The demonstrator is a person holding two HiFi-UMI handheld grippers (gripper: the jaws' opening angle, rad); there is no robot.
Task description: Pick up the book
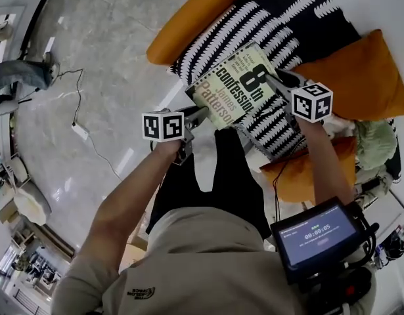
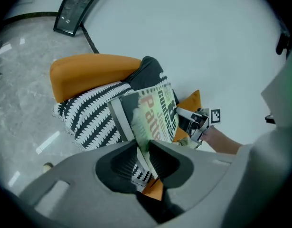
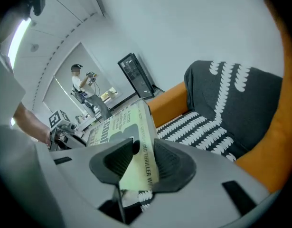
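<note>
We hold the book (image 1: 238, 87) between both tools over the front of the armchair (image 1: 188, 18) seat, cover up, its white spiral-like edge turned toward the chair's orange arm. The left tool (image 2: 142, 146) has its jaws closed down onto the book's near corner, with only the thickness of the pages between the pads. The right tool (image 3: 146, 148) likewise pinches the opposite edge, its jaws narrowed onto the page block and cover. The seat carries a black-and-white patterned cover (image 1: 208, 38) that runs up the backrest. An orange cushion (image 1: 362, 77) lies at the right side, just beside the right tool. From the right gripper view the book looks to be clear of the patterned seat, though we cannot tell for its far corner. To the left of the chair the marble floor (image 1: 103, 44) lies open, crossed by a thin cable (image 1: 78, 97) well apart from the book. The chair's arm and backrest close in the far side. A device with a lit screen (image 1: 316, 238) hangs at our right hip.
</note>
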